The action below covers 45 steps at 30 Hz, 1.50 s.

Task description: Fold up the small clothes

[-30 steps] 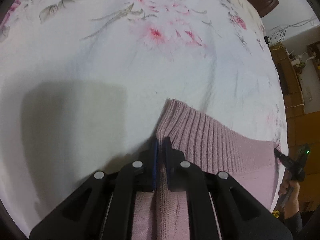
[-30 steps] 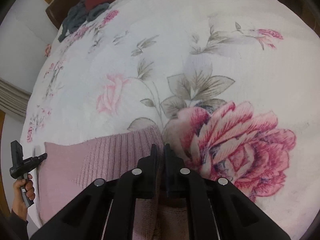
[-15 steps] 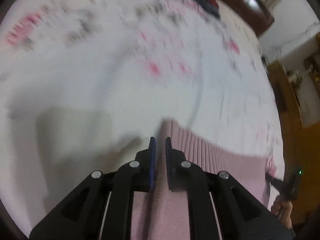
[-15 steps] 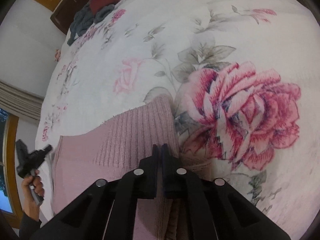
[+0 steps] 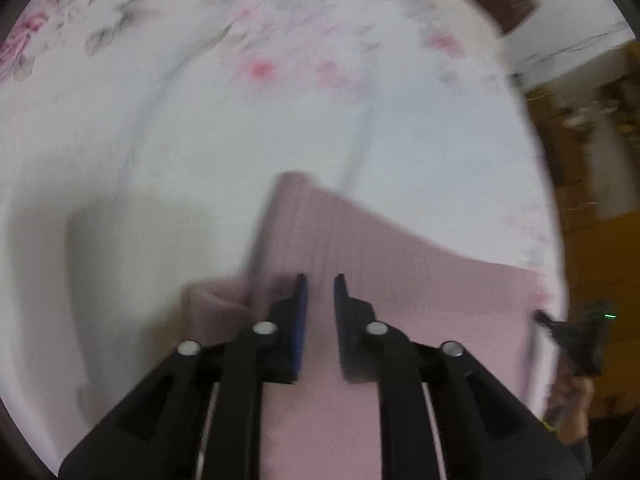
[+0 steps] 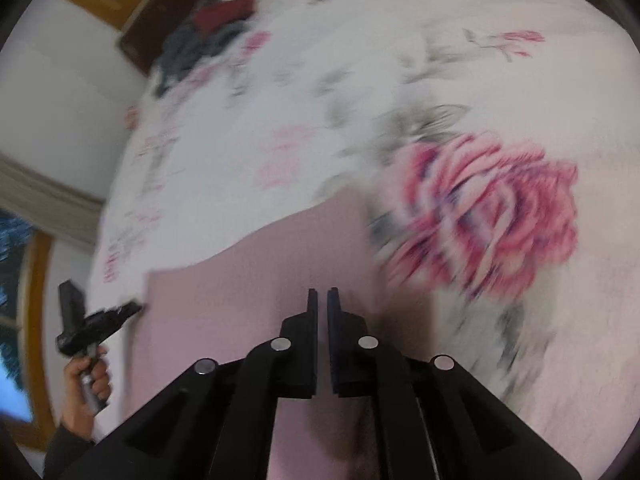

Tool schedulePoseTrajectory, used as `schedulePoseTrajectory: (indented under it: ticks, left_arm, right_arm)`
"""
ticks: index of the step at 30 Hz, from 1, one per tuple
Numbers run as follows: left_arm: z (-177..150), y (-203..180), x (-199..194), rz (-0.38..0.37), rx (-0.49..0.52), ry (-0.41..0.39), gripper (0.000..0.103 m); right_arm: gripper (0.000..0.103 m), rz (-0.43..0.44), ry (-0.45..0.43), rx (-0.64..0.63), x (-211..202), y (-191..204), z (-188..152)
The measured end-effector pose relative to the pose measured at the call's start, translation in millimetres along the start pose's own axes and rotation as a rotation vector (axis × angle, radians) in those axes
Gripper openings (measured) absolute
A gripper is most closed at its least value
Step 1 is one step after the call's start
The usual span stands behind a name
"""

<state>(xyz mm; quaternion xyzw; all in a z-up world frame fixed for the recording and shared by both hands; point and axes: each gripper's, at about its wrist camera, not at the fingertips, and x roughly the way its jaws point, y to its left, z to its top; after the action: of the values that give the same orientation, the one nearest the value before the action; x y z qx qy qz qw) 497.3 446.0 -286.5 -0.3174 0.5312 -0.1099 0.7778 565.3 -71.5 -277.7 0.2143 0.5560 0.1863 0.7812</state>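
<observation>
Spreading across a floral bedsheet (image 6: 420, 60), the pink knit garment (image 5: 380, 280) lies flat with a layer already turned over on itself, so the fold looks laid and the job now is letting go cleanly. Over the garment's one end, the left gripper (image 5: 319, 284) shows a narrow gap with pink between its fingers; over the other end, the right gripper (image 6: 322, 296) seems parted only a sliver, though blur hides any pinched cloth. Lift both straight up off the garment, without dragging.
</observation>
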Motion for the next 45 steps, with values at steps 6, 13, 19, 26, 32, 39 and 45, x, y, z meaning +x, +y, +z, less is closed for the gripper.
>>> schedulePoseTrajectory:
  ticks: [6, 13, 19, 26, 32, 39, 45]
  left_arm:
    - [-42.3, 31.9, 21.5, 0.079, -0.018, 0.126, 0.002]
    - [-69.0, 9.0, -43.3, -0.118, 0.022, 0.038, 0.007]
    - [-112.6, 43.2, -13.8, 0.014, -0.002, 0.182, 0.001]
    - [-144.5, 5.5, -40.5, -0.204, 0.043, 0.135, 0.009]
    - [-153.4, 33.6, -2.8, -0.091, -0.040, 0.194, 0.001]
    - [-159.3, 54.9, -57.5, -0.158, -0.097, 0.112, 0.035]
    - [-159.3, 81.1, -92.6, -0.207, -0.187, 0.069, 0.063]
  right_arm:
    - [0.000, -0.013, 0.066, -0.033, 6.6, -11.6, -45.3]
    - [0.007, 0.119, 0.058, -0.003, -23.6, 6.8, -71.0]
    - [0.000, 0.037, 0.150, -0.034, 1.5, -11.5, -110.5]
    - [0.009, 0.129, 0.149, -0.057, -25.6, 19.7, -146.6]
    - [0.000, 0.051, 0.180, -0.002, 0.5, 4.4, -163.2]
    - [0.039, -0.129, 0.094, -0.355, -23.7, 105.1, -186.6]
    - [0.059, -0.437, 0.020, -0.881, 31.4, 203.0, -259.7]
